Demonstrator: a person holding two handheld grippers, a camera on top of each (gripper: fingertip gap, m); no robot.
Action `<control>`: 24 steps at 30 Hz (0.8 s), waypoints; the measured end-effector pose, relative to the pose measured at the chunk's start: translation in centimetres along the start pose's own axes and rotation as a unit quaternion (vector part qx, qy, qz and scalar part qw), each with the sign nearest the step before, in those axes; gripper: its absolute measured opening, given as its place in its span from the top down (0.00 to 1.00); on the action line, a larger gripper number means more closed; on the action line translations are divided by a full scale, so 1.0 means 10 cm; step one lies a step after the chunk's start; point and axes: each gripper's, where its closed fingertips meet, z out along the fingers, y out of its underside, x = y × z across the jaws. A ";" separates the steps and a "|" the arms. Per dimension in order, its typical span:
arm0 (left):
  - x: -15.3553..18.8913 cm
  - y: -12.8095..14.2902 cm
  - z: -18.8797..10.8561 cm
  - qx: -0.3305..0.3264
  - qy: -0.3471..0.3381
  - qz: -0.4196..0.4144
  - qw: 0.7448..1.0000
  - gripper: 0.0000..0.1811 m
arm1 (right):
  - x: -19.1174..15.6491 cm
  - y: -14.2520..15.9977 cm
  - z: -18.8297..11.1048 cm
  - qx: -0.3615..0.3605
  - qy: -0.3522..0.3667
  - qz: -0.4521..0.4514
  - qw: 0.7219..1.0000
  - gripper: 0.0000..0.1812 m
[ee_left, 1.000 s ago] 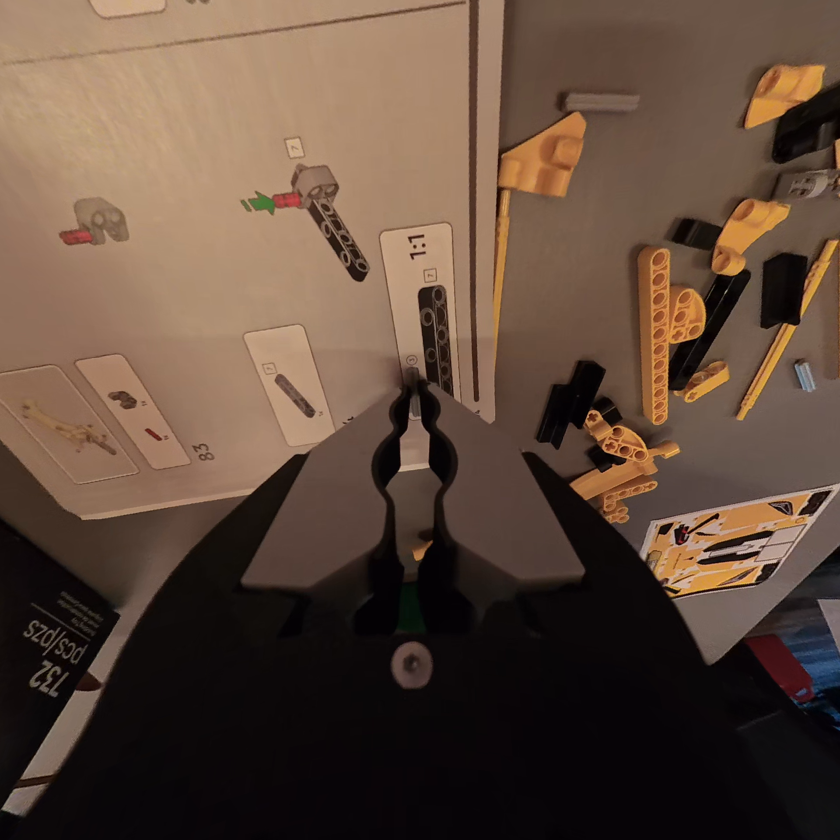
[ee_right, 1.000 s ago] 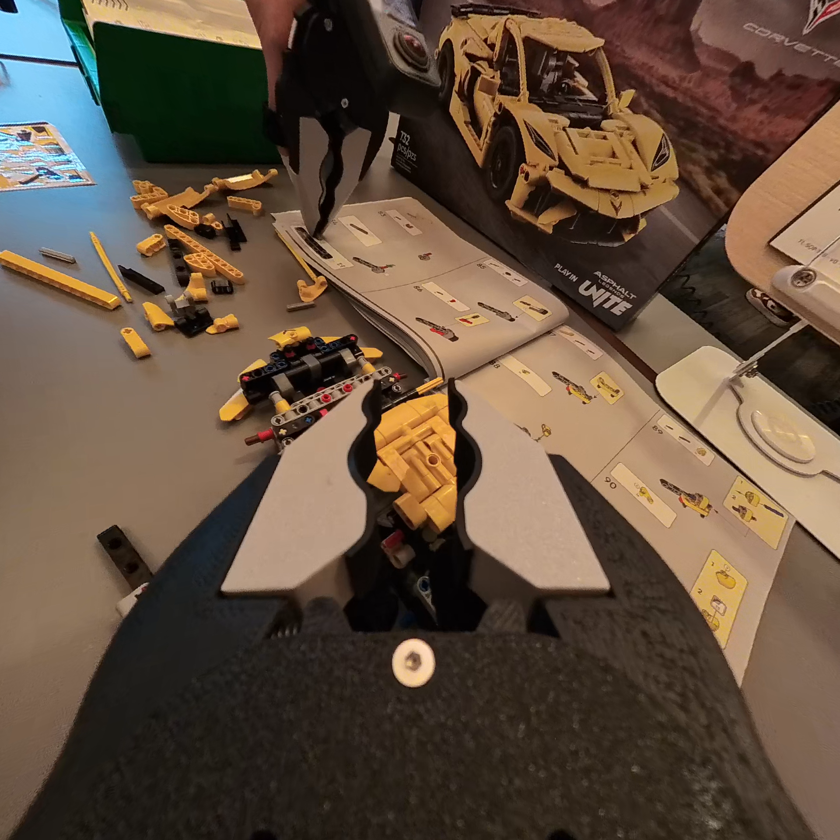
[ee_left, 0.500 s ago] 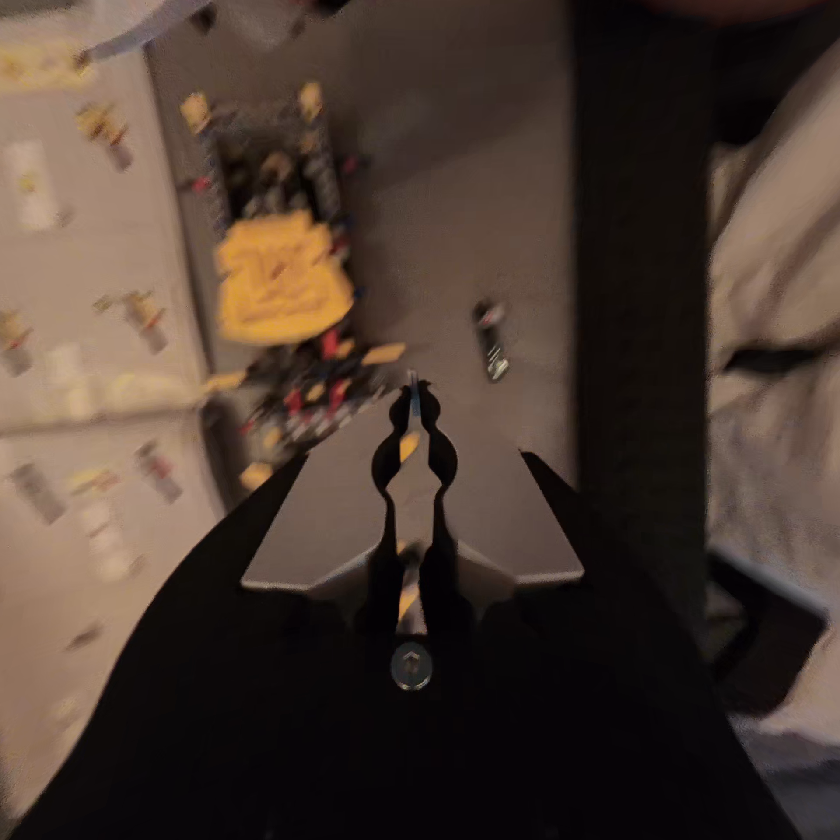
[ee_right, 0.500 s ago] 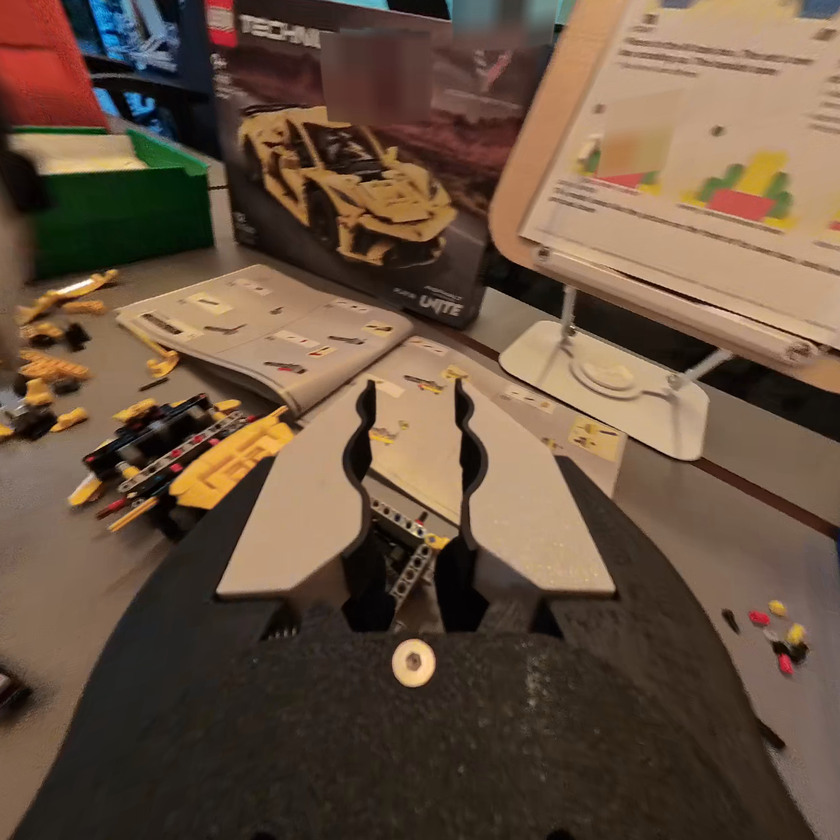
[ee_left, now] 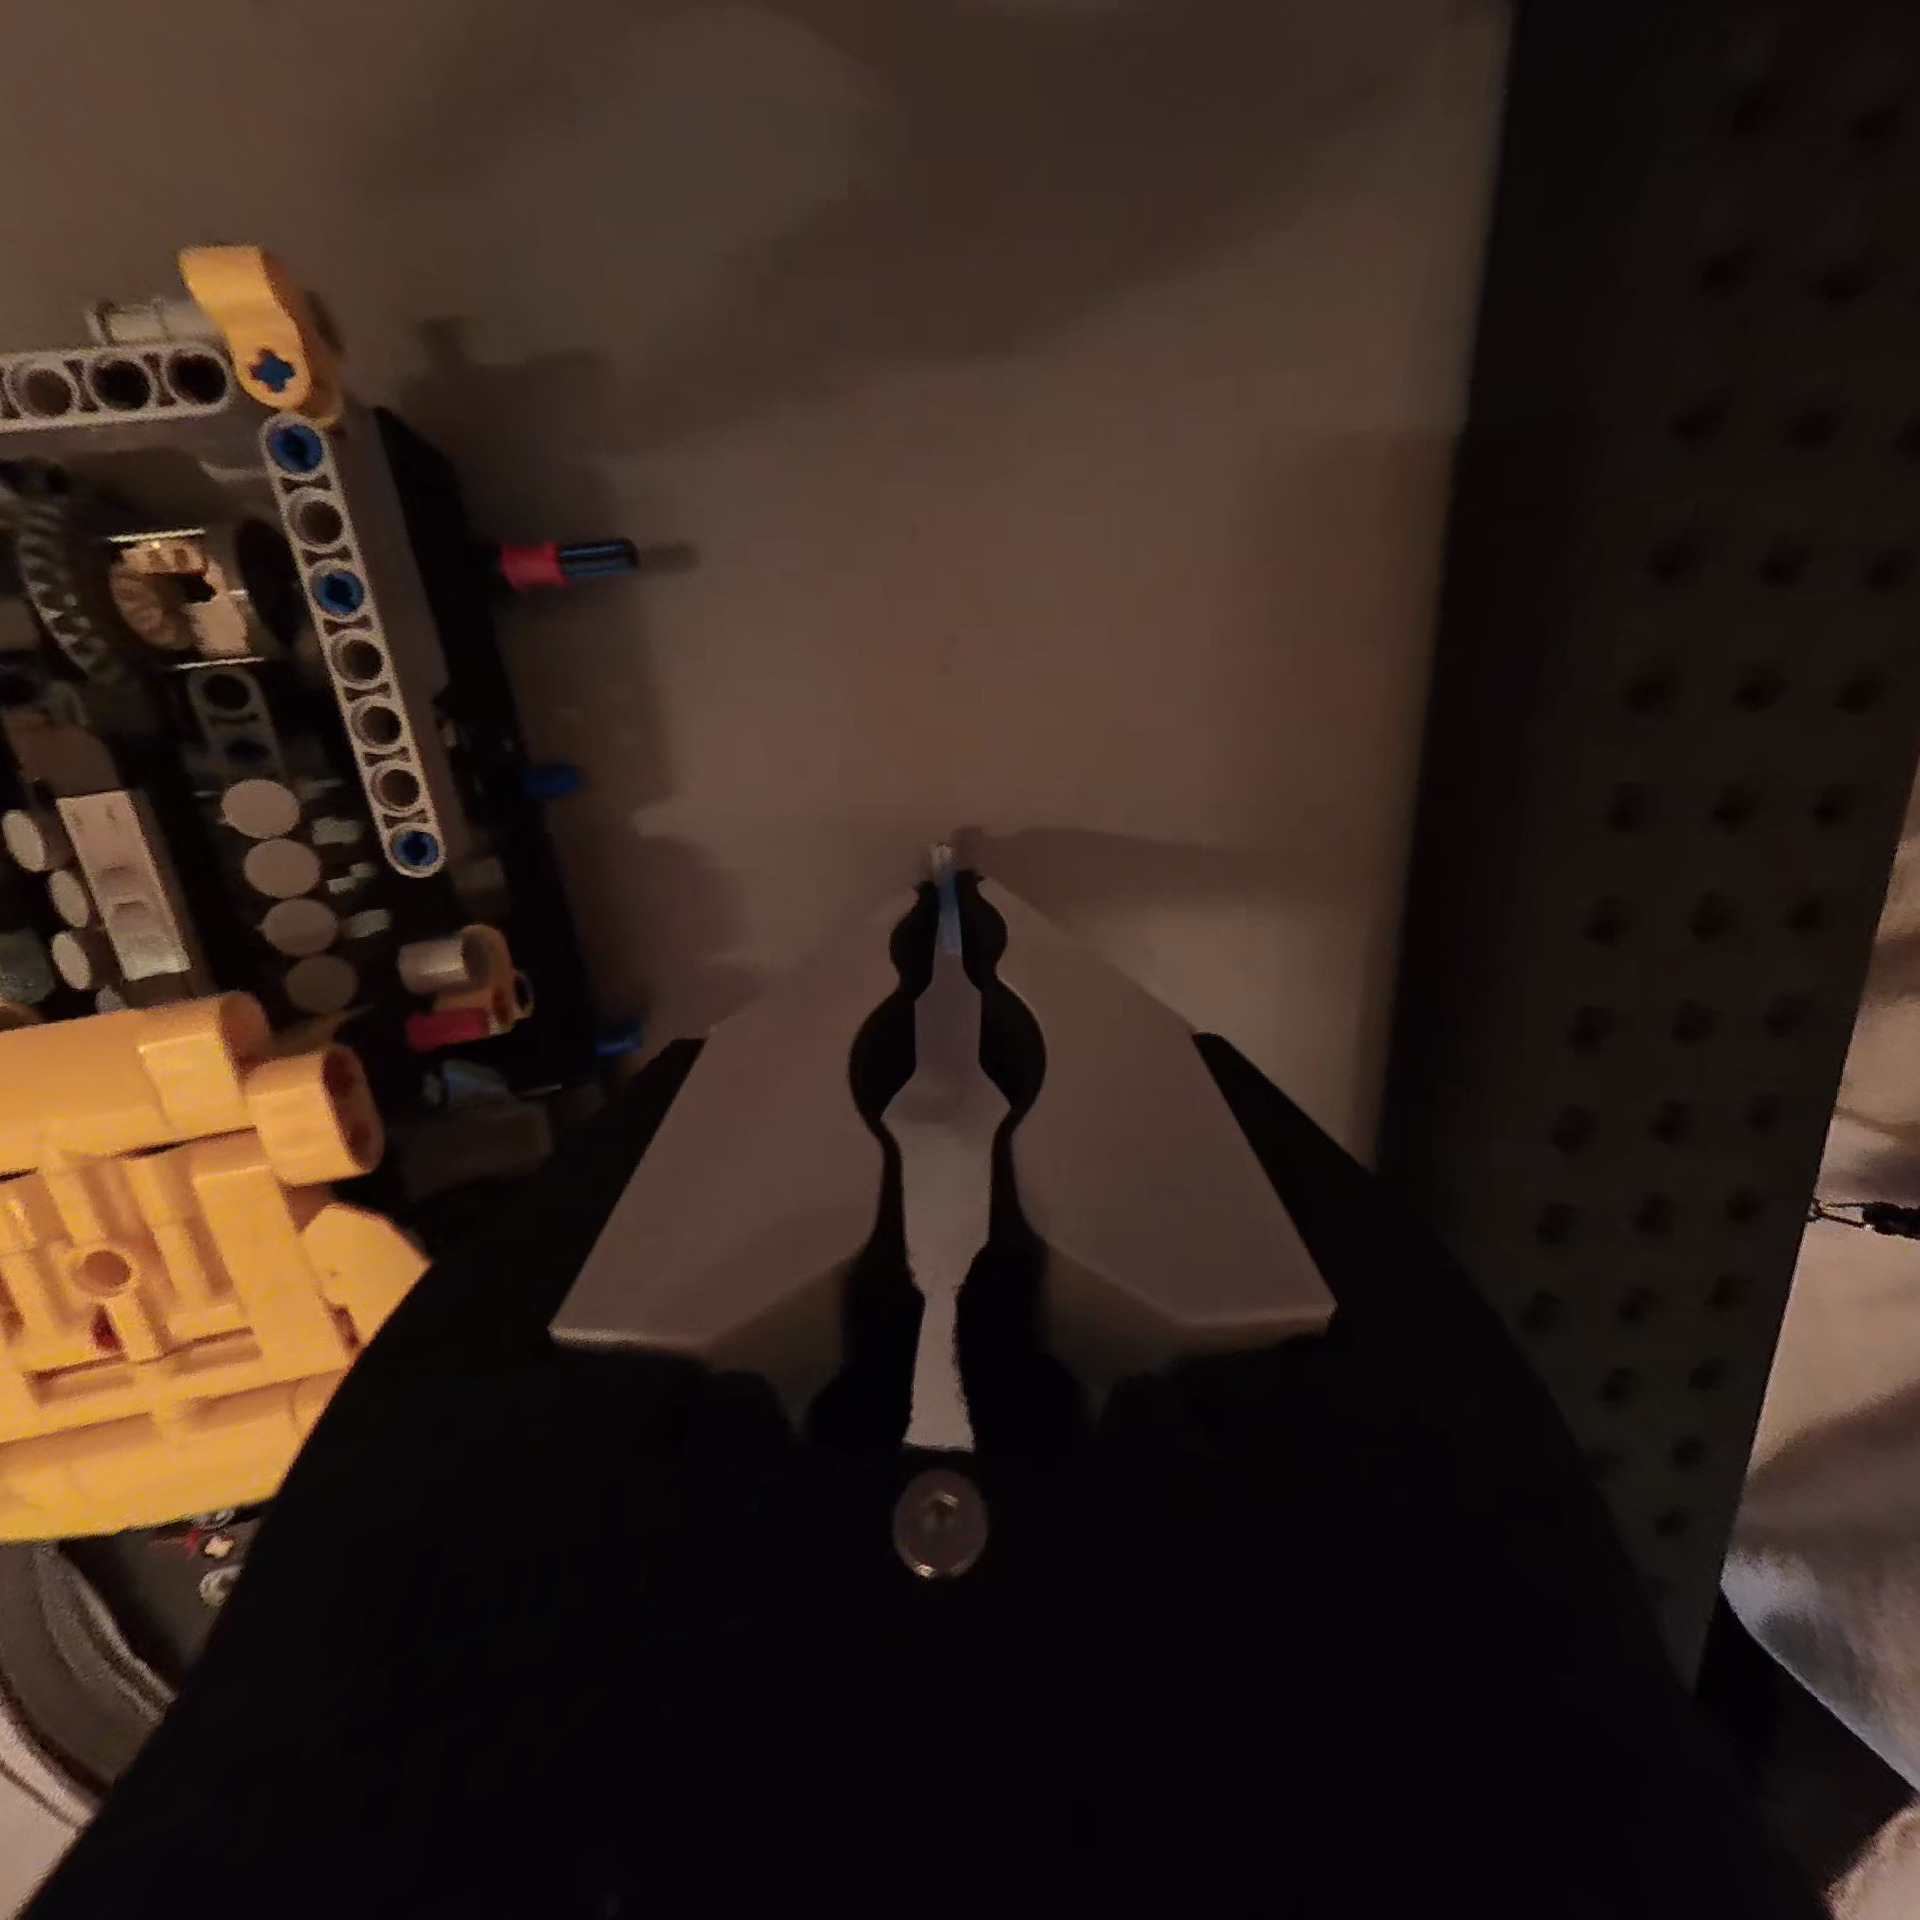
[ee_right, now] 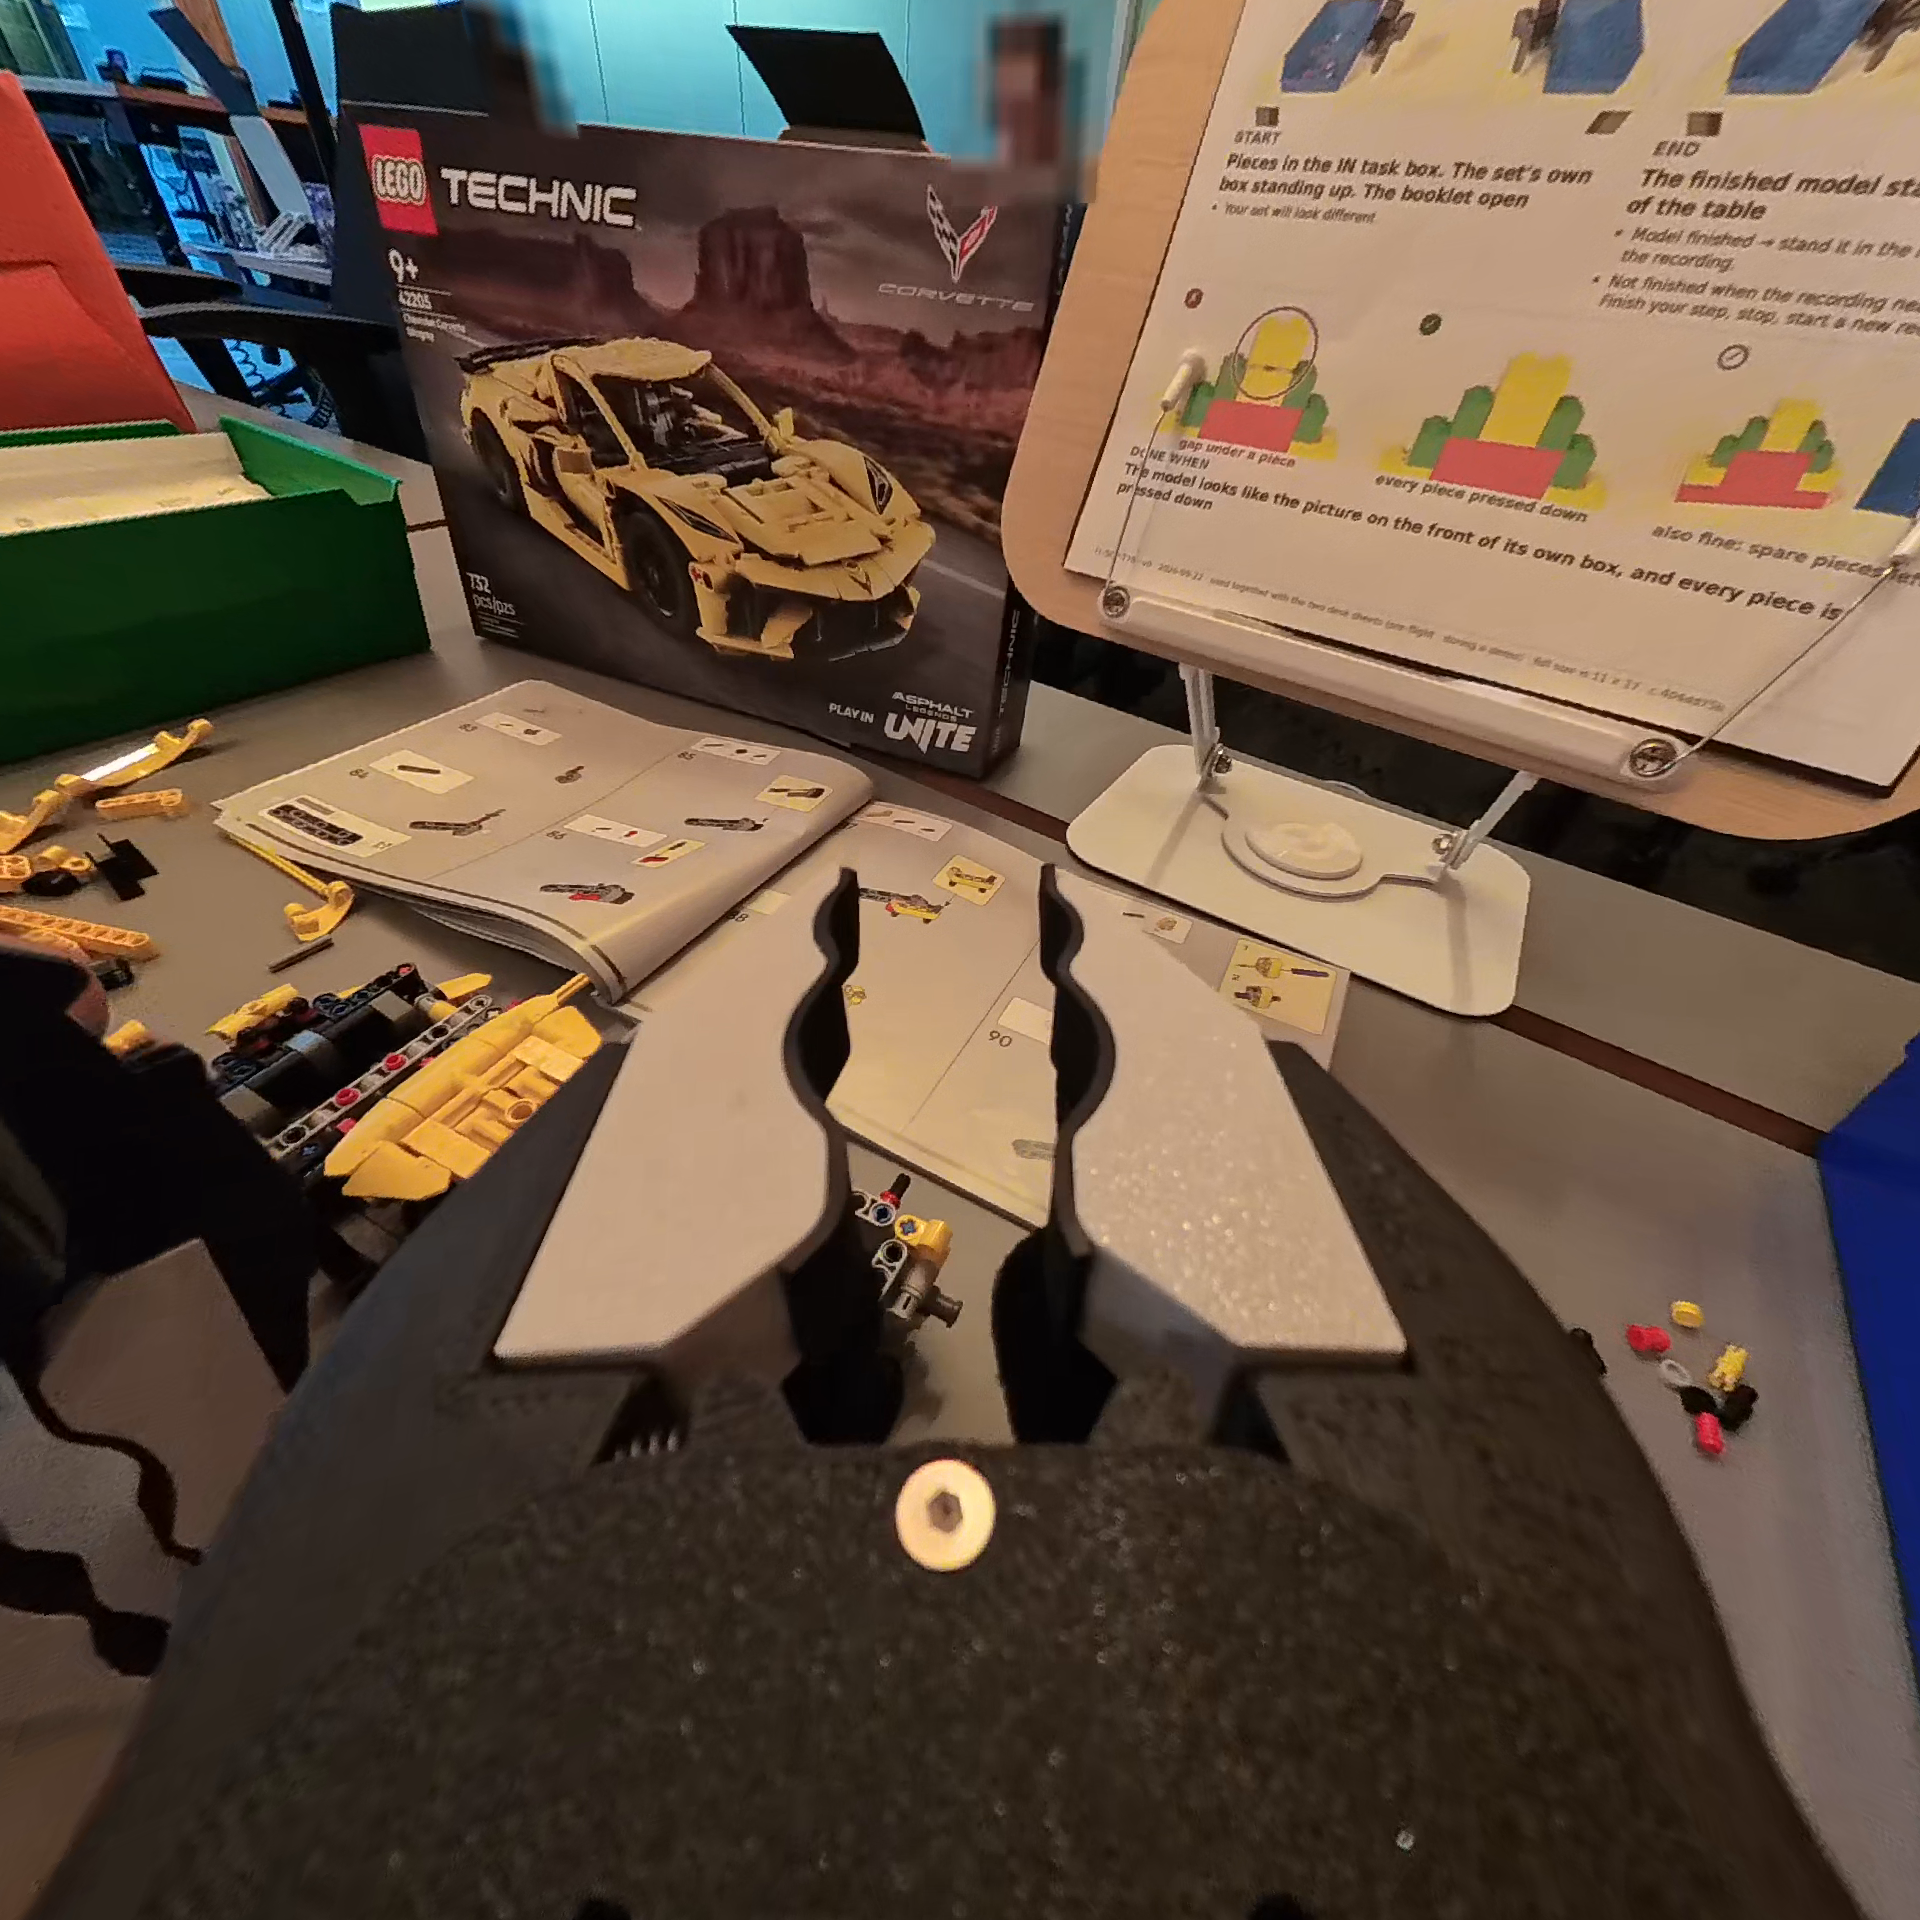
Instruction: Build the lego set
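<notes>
Your left claw [ee_left: 945, 883] is pinched tight on a thin blue pin [ee_left: 943, 902], just above the surface [ee_left: 1039, 520], with the car [ee_left: 208, 831] close on its left. Only your right view shows the booklet [ee_right: 540, 821] and box [ee_right: 707, 416]; your right claw [ee_right: 945, 904] gapes wide, empty.

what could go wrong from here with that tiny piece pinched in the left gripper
1. The left gripper holds the small pale piece only at its very fingertips; it may slip or twist out on contact.
2. The left wrist view is dim and shadowed, so lining it up with a hole in the partly built model could miss.
3. The right gripper is open and holds nothing, so the model may slide when pushed.
</notes>
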 end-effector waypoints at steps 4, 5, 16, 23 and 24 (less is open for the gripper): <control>0.00 -0.02 0.05 0.009 -0.001 0.000 1.000 0.98 | 0.00 -0.02 -0.01 0.003 -0.005 0.007 1.000 0.81; -0.01 -0.03 0.05 0.013 -0.004 0.001 1.000 0.98 | 0.00 -0.02 -0.02 0.003 -0.006 0.008 1.000 0.82; 0.01 -0.12 -0.32 0.159 -0.046 -0.062 0.984 0.86 | 0.00 0.06 0.01 -0.012 -0.012 0.014 1.000 0.82; 0.09 0.70 -1.24 0.408 -0.193 -0.272 0.850 0.86 | -0.05 0.11 0.04 -0.021 -0.024 0.022 0.999 0.82; 0.07 0.96 -1.30 0.403 -0.235 -0.299 0.832 0.86 | -0.06 0.12 0.05 -0.022 -0.026 0.022 0.999 0.82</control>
